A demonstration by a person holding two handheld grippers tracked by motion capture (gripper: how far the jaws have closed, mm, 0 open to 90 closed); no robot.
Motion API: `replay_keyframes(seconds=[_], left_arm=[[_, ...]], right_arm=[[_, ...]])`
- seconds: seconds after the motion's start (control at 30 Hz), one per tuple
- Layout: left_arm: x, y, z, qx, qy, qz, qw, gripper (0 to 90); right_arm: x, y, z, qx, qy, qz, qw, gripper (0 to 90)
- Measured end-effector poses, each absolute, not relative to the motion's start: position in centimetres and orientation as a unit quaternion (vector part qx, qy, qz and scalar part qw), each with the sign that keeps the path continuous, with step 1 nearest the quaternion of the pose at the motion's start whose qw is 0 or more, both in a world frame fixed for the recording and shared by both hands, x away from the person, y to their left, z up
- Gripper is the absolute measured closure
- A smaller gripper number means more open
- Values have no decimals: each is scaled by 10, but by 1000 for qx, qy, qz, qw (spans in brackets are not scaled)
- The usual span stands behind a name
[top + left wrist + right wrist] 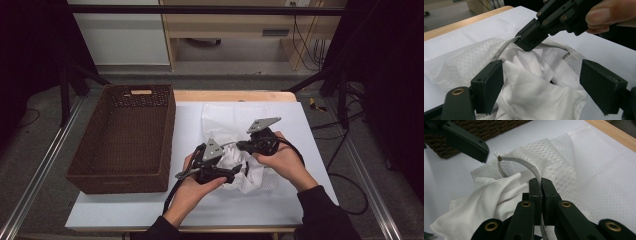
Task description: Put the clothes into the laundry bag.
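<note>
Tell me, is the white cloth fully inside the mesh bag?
No. The white cloth bulges out of the mesh bag mouth.

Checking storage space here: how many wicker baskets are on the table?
1: the brown wicker basket stands on the table's left side, beside the white sheet.

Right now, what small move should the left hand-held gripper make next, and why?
Probably close on the white cloth and push it deeper into the mesh bag. The left hand-held gripper is open around the cloth, while the right hand-held gripper pinches the bag's rim open.
</note>
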State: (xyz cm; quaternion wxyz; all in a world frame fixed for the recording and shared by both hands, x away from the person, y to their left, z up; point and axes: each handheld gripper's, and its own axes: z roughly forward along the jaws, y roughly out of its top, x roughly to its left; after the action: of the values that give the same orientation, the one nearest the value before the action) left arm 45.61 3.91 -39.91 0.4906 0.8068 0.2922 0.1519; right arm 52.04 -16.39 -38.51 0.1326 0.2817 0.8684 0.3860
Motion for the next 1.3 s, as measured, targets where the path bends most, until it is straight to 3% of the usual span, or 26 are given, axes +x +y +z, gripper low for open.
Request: replay_keyframes(seconds=[0.37,0.4,0.83,1.17,1.3], left_arm=[[443,71,-395,800,318,176,478,363],[442,73,-396,800,322,176,475,431],[428,85,-415,808,343,150,455,584],[416,86,-435,832,338,120,423,865],[415,82,-440,843,334,115,405,900]], right_arm=[[511,-163,-394,286,858,401,145,886],[511,-162,-394,284,860,397,146,887],[505,-165,-389,276,858,403,162,888],[504,-169,-390,277,855,408,161,888],[503,-169,-391,277,854,410,160,888]])
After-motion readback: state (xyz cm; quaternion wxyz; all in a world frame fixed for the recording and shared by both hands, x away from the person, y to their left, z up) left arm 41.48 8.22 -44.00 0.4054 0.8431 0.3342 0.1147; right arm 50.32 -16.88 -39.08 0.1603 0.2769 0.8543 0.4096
